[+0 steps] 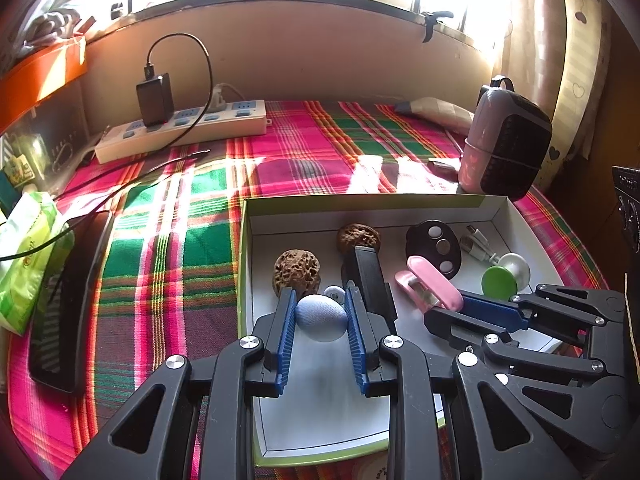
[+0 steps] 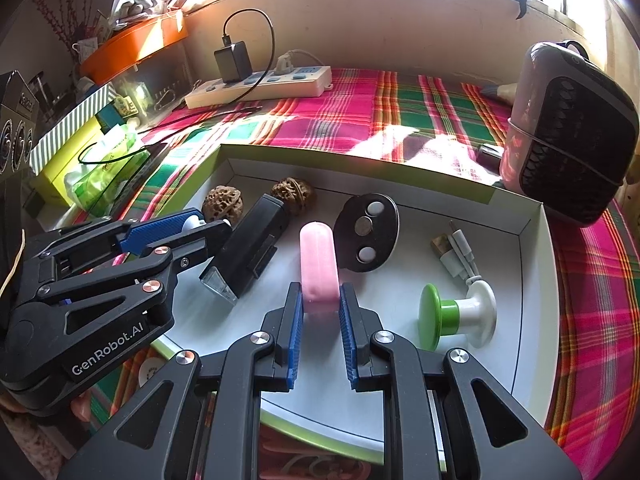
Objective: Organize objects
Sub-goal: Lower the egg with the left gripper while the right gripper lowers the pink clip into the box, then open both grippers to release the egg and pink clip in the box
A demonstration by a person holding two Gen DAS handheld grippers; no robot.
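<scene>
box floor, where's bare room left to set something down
In the box, two bare patches: the right side between the cable, the green knob and the right wall; and the near-left floor behind the blue egg. The middle is crowded: walnuts, black device, pink case, oval holder.

The tabletop [image 1: 168, 264] wears a woven plaid cloth, matt and finely ribbed. On it sits a cardboard box [image 1: 245, 272], smooth white inside with a green paper rim. Two walnuts [image 1: 297, 272] look dry, rough and deeply pitted. The pale blue ball [image 1: 320, 317] seems soft, matt fabric. The pink case [image 2: 318, 268] is glossy plastic, as is the black lighter [image 2: 250, 254]. The power strip [image 1: 184, 130] is smooth cream plastic; the tissue pack [image 1: 24, 264] shiny film.
</scene>
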